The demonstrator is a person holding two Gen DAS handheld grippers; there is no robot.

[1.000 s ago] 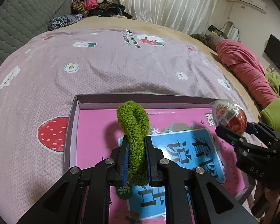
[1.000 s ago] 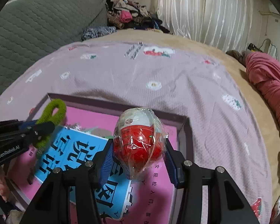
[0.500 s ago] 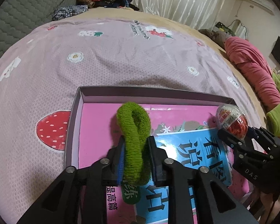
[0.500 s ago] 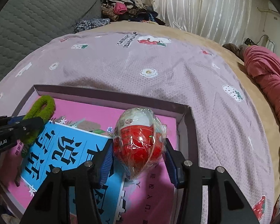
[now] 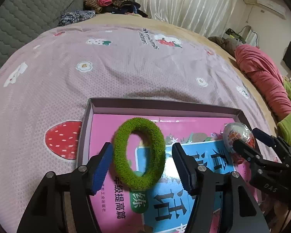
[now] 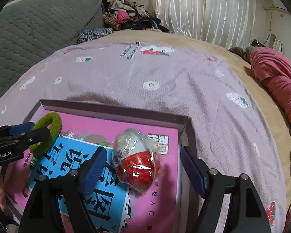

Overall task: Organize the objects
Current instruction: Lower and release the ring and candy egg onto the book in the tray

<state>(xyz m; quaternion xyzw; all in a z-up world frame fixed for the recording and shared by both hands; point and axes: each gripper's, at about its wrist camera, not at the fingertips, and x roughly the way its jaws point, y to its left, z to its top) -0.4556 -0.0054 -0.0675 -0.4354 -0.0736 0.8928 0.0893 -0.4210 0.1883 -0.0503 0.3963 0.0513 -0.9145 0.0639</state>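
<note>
Left tool (image 5: 143,167): jaws opening – the green hair tie (image 5: 139,154) is between them, pads not pressing on it.
Right tool (image 6: 143,169): jaws opening – the wrapped red egg (image 6: 136,158) is between them, free of both pads.
Hair tie: over the left part of the box (image 5: 164,106).
Egg: in the right part of the box, on the pink book (image 6: 161,209).
Box: on the bed (image 5: 126,68), on its purple cover.

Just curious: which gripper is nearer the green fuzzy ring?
Left. The ring lies between the left gripper's opening jaws; the right gripper straddles the wrapped egg.
</note>
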